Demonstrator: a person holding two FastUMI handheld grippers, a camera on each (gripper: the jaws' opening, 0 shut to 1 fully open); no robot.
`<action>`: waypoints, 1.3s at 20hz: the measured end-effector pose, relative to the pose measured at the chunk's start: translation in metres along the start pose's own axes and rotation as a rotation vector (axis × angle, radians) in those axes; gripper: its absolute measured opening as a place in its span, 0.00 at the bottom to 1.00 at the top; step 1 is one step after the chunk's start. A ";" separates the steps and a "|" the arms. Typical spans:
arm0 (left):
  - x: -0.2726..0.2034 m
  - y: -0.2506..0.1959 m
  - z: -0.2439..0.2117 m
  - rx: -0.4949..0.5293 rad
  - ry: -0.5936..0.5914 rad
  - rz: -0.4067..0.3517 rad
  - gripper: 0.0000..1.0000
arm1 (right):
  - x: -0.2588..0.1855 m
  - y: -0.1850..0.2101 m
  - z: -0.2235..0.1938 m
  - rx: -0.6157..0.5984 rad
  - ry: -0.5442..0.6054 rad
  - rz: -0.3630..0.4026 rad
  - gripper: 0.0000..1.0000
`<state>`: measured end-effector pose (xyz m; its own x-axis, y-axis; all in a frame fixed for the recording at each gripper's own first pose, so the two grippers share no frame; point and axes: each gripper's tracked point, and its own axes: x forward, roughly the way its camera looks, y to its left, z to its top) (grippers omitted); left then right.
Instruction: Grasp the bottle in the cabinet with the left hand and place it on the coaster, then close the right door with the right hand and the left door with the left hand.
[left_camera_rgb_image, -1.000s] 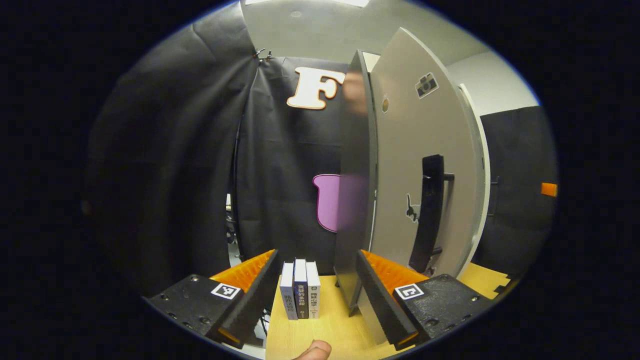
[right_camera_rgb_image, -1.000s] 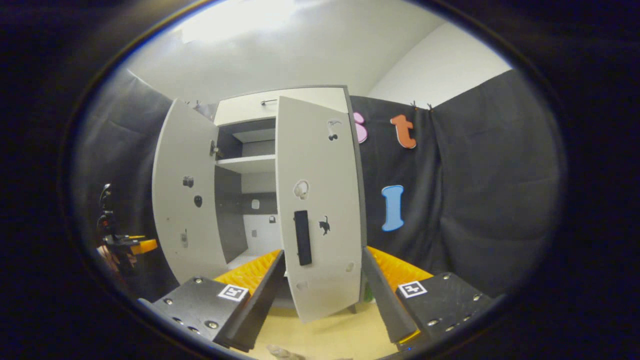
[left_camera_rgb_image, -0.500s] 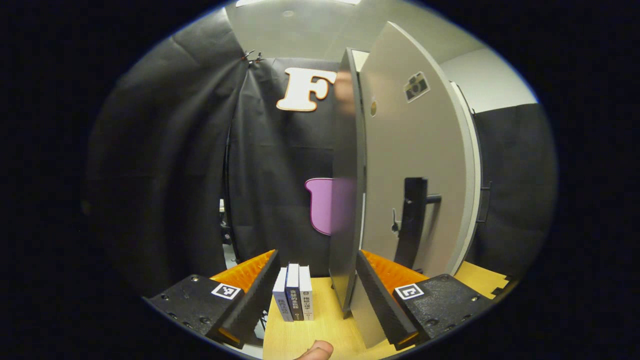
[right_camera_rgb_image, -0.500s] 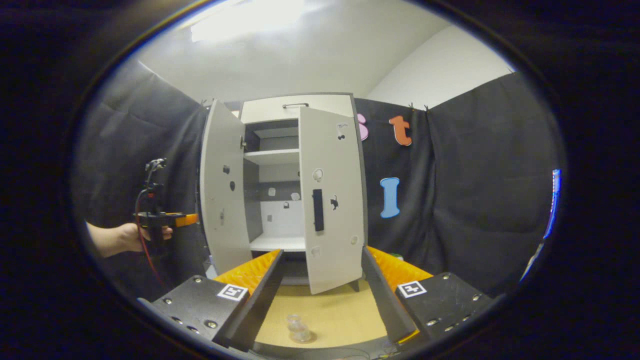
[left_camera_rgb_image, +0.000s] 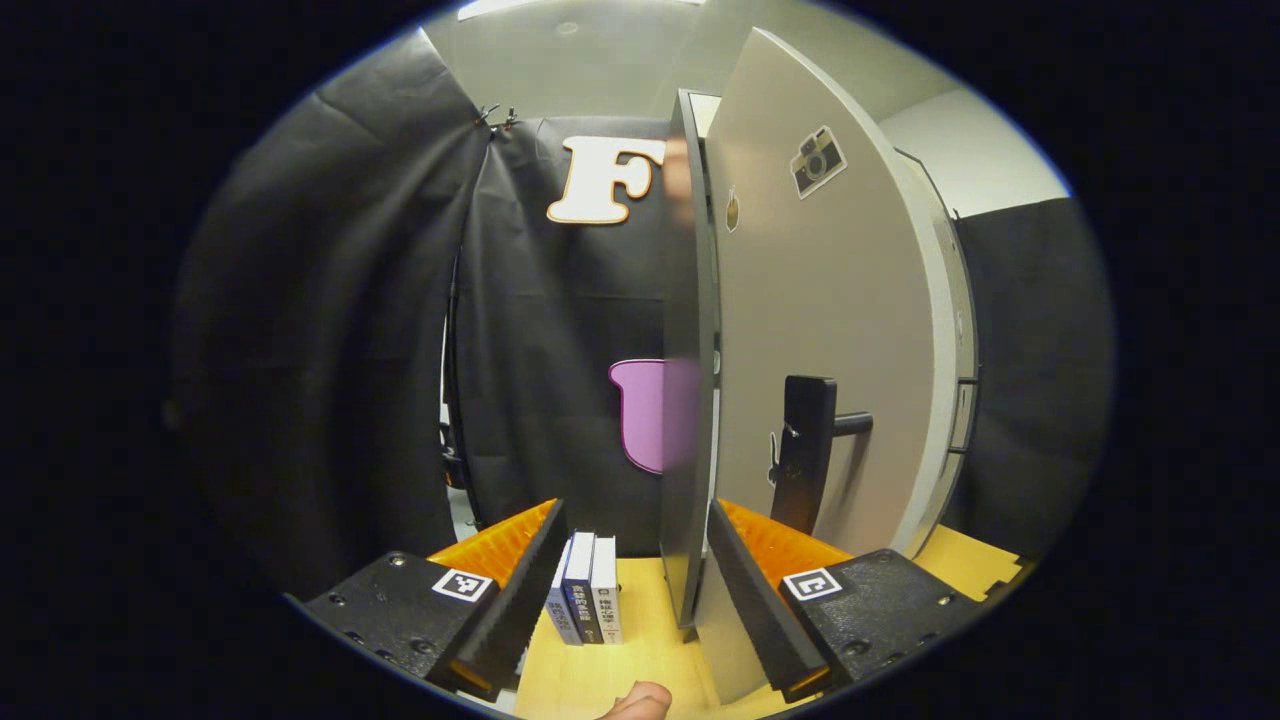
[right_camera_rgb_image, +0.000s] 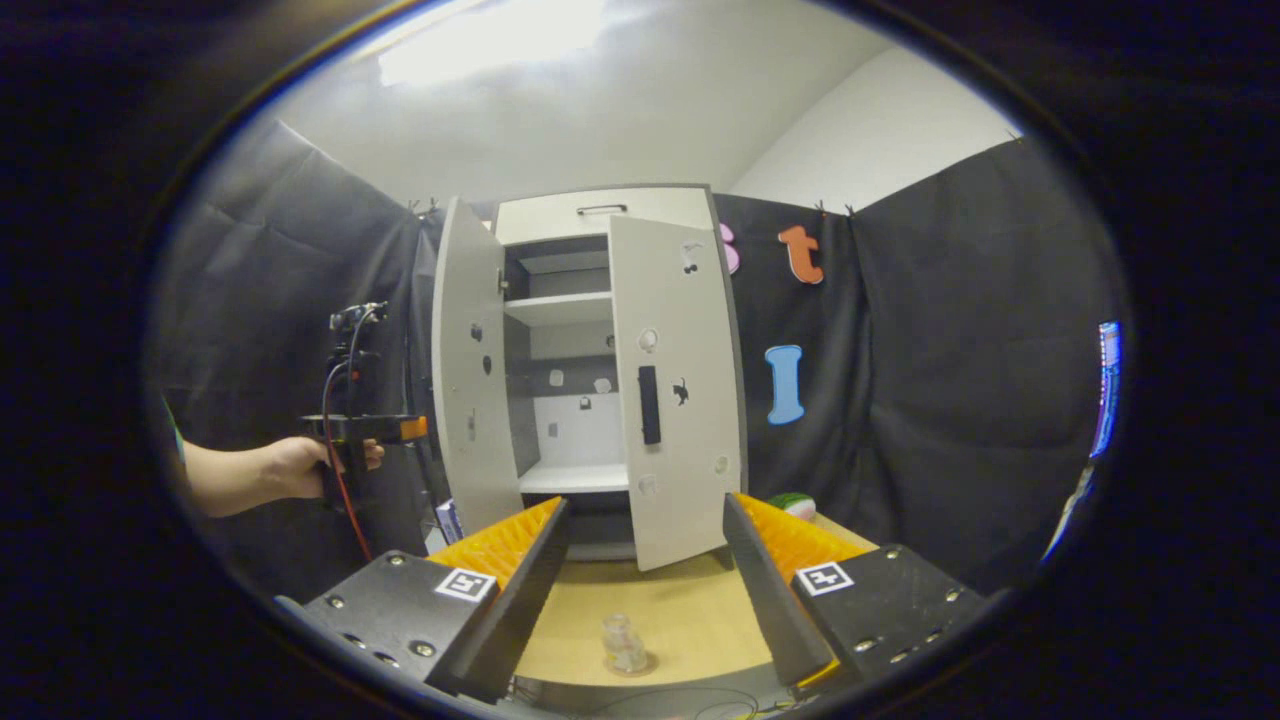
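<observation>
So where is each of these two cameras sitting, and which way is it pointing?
Left gripper view: rides the left gripper, close to the left door, facing its edge; a fingertip shows at the bottom.
Right gripper view: rides the right gripper, farther back, facing the open cabinet and the bottle on the table; a hand holds the left gripper at far left.
Shared: left door, books, table.

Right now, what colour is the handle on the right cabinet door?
Black, on the pale grey right door's handle; clearest in the right gripper view.
</observation>
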<state>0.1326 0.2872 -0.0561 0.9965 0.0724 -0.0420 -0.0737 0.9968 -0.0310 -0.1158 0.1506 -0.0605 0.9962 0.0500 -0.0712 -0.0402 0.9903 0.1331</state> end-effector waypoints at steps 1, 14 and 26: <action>0.000 0.000 -0.002 -0.002 0.001 0.006 0.88 | 0.002 -0.001 0.001 0.010 -0.002 -0.006 0.94; -0.003 -0.022 -0.008 -0.074 0.035 0.007 0.94 | 0.032 -0.010 0.013 -0.029 -0.008 -0.017 0.94; -0.002 -0.055 -0.006 -0.041 0.048 -0.030 0.94 | 0.057 -0.033 0.019 -0.058 -0.007 -0.031 0.94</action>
<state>0.1349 0.2321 -0.0599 0.9953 0.0397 -0.0886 -0.0463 0.9962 -0.0741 -0.0567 0.1188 -0.0505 0.9975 0.0181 -0.0679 -0.0131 0.9972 0.0734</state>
